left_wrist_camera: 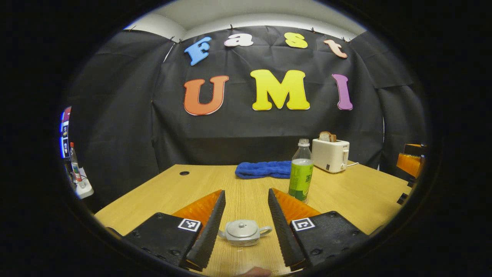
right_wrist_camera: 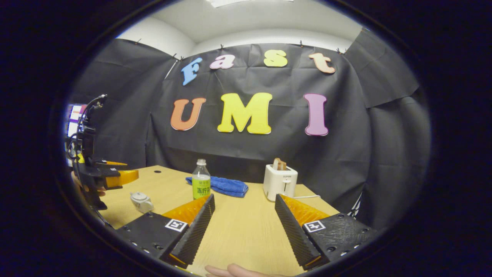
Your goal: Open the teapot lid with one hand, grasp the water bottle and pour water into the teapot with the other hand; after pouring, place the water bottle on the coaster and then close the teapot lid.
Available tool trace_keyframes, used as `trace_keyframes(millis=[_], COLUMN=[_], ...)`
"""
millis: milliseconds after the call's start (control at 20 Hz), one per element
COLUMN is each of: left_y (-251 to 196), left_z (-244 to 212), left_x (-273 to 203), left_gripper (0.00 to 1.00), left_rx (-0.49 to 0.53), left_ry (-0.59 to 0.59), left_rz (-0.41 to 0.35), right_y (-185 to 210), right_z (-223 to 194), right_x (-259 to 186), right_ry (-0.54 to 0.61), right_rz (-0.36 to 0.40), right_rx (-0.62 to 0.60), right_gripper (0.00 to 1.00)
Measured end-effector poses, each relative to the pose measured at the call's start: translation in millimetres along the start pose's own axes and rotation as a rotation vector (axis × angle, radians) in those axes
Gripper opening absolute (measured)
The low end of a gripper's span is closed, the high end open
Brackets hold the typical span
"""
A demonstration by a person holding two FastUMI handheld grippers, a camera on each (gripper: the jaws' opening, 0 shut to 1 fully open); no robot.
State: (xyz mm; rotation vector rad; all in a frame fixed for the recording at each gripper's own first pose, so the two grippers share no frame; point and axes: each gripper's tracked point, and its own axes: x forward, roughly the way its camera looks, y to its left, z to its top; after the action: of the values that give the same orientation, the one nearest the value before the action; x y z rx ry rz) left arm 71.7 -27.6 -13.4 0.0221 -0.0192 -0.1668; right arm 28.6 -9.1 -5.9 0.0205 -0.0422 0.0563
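Small grey glazed teapot (left_wrist_camera: 243,232), lid on, sits near the wood-grain counter (left_wrist_camera: 357,196) front edge. Left gripper (left_wrist_camera: 246,201) fingers wide, straddling it untouched. Right gripper (right_wrist_camera: 244,206) fingers wide, empty.

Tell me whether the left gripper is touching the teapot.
Apart. In the left gripper view the teapot sits between the open fingers of the left gripper with bare table showing on both sides of it.

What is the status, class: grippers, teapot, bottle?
Left gripper open, teapot between its fingers, lid on. Right gripper open, holding nothing. Water bottle upright, untouched. Blue towel and toaster behind, nothing blocking.
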Motion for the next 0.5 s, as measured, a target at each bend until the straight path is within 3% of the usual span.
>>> trace_keyframes(millis=[150, 200, 500], left_y=[-2.9, -7.4, -13.0], left_z=[28.3, 32.2, 34.2], left_x=[-33.6, -45.4, -99.1], left_gripper=[0.92, 0.95, 0.97], left_rx=[0.012, 0.008, -0.075], left_ry=[-0.041, -0.042, 0.01], left_rz=[0.024, 0.02, 0.015], right_y=[-3.9, -3.2, 1.4], right_z=[15.6, 20.0, 25.8], right_x=[-17.0, -23.0, -48.9], right_ry=[-0.008, -0.006, 0.039], right_rz=[-0.045, -0.058, -0.09], right_rx=[-0.003, 0.0, 0.029], right_gripper=[0.92, 0.92, 0.94])
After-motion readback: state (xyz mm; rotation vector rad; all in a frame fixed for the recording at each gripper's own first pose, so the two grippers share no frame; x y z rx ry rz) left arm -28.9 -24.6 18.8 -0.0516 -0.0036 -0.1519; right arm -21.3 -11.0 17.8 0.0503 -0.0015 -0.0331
